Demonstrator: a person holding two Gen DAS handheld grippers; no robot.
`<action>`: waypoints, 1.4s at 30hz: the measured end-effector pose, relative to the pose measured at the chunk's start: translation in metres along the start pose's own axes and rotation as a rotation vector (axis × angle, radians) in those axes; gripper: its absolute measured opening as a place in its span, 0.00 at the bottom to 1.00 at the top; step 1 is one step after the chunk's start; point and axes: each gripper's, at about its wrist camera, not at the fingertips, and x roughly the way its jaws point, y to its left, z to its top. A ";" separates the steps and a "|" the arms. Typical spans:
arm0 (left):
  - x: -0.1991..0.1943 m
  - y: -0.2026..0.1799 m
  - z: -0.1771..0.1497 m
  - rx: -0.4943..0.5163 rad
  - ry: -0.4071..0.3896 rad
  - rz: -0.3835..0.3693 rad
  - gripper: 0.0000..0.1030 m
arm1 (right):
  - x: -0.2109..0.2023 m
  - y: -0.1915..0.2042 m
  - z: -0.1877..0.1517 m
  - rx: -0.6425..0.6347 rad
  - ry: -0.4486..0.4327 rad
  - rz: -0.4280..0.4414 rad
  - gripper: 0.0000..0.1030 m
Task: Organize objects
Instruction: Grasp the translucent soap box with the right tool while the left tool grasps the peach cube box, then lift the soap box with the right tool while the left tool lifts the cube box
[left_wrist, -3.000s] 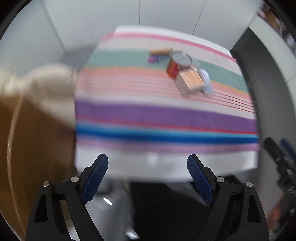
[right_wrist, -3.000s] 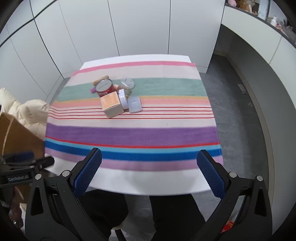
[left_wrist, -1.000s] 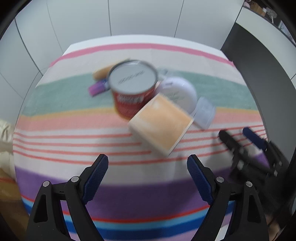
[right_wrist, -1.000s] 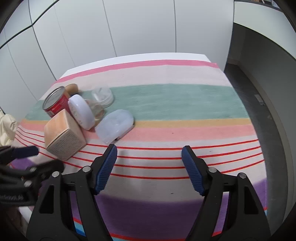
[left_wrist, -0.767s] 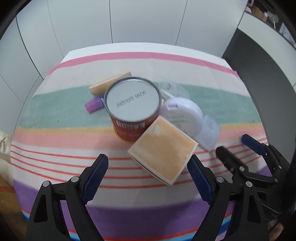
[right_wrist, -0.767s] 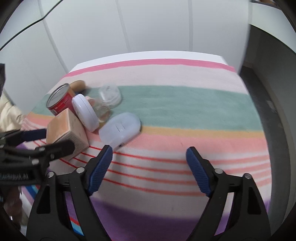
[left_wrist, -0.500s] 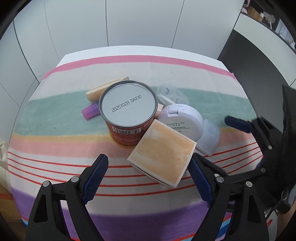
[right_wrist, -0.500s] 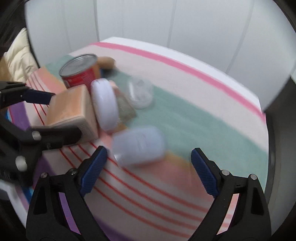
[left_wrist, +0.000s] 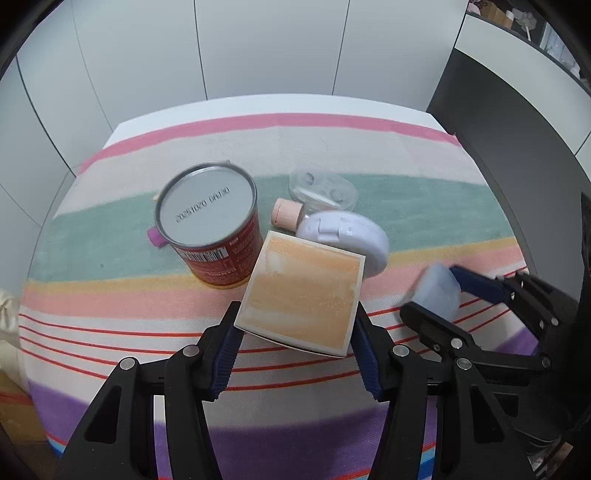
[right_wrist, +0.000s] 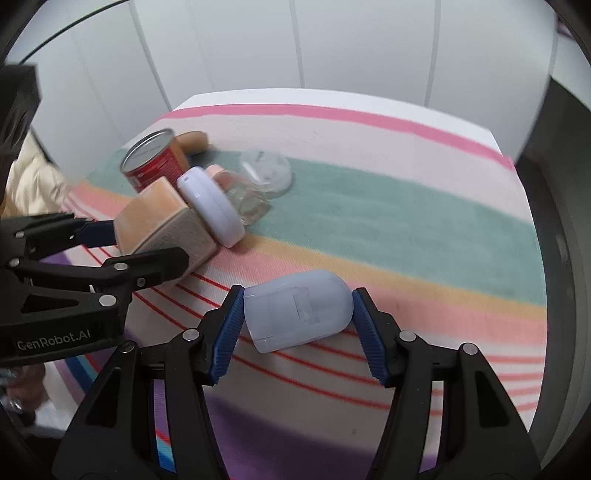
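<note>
Left gripper (left_wrist: 295, 343): its jaws have just been closing and now clamp the orange box (left_wrist: 301, 291) from both sides, pads on its flanks. Right gripper (right_wrist: 297, 326): its jaws have likewise just been closing and now pinch the pale case (right_wrist: 297, 310) end to end; the case sits slightly skewed between the pads.

Both items sit at the near edge of a tight cluster on the striped cloth (left_wrist: 332, 155).

Hazards noted:

1. The box touches the red can (left_wrist: 212, 230) at one corner, and the white compact (left_wrist: 345, 236) leans on edge against its far side. Drawing the box away is likely to drop the compact flat, and it may knock the small bottle (left_wrist: 286, 212) just behind it.
2. The bottle lies on its side and could roll toward the clear case (left_wrist: 325, 188) if disturbed.
3. The pale case is rounded and smooth, and the grip is skewed. It could pivot or slip out during a lift.
4. The two grippers work close together. A careless sideways move could bring them into contact.
5. The cloth may drag and shift the remaining items.
</note>
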 end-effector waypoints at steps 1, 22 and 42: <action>-0.003 0.000 0.000 0.000 -0.005 0.004 0.55 | -0.001 -0.001 -0.001 0.027 0.005 0.000 0.59; -0.158 0.003 0.041 -0.016 -0.159 0.080 0.55 | -0.152 0.033 0.059 0.090 -0.093 -0.124 0.59; -0.300 0.002 0.059 -0.053 -0.347 0.021 0.55 | -0.278 0.046 0.105 0.107 -0.239 -0.163 0.59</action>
